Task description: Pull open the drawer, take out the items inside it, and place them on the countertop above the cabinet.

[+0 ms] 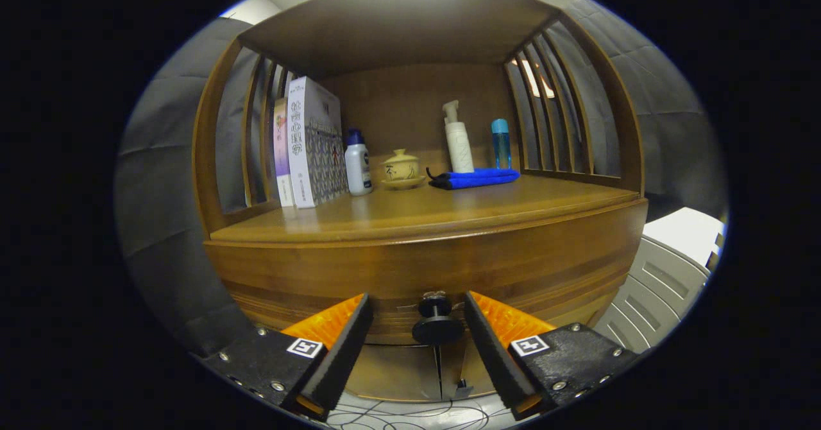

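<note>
Beyond the fingers (333,346), print on the white book (301,141) and white bottle (358,168) is too small to read.

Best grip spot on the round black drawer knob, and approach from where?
Grip the round black drawer knob at its narrow neck behind the disc, straight from the front. It juts from the brown wooden drawer front, already between the open hand-held gripper fingers; the wider disc resists slipping when pulled.

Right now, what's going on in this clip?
A hand-held gripper is lined up on the black drawer knob of a wooden cabinet. Its fingers are open, one on either side of the knob, not pressing on it. The drawer looks shut. On the countertop above stand books, bottles, a lidded cup and a folded blue cloth.
</note>
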`<state>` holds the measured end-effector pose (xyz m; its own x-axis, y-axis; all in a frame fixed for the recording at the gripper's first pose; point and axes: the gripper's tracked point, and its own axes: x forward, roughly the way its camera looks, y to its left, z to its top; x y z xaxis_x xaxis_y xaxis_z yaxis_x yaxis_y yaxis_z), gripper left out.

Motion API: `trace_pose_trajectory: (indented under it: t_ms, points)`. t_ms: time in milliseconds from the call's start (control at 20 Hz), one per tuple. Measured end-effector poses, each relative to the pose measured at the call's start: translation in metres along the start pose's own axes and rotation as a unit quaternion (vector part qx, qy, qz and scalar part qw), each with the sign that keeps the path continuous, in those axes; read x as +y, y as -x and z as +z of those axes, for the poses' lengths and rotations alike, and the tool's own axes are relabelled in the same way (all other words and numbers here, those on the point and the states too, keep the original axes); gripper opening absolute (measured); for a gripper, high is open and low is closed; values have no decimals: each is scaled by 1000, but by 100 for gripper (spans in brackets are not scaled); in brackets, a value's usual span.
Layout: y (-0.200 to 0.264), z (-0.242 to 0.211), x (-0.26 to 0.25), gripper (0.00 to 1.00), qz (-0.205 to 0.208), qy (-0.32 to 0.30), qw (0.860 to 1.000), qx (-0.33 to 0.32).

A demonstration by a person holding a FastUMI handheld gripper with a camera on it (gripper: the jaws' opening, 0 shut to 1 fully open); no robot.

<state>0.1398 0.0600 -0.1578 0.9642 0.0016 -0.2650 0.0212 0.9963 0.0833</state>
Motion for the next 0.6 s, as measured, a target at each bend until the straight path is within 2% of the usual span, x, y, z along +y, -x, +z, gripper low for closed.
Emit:
trace_pose_trajectory:
  t_ms: [50,200,300,600]
  points:
    - [-2,-3,-4,87,-7,8,1000,4]
    - [-5,-7,-15,64,-23,14,1000,10]
    - [-5,-7,-14,50,-18,4,1000,9]
    - [-4,-9,-14,40,-22,-4,1000,19]
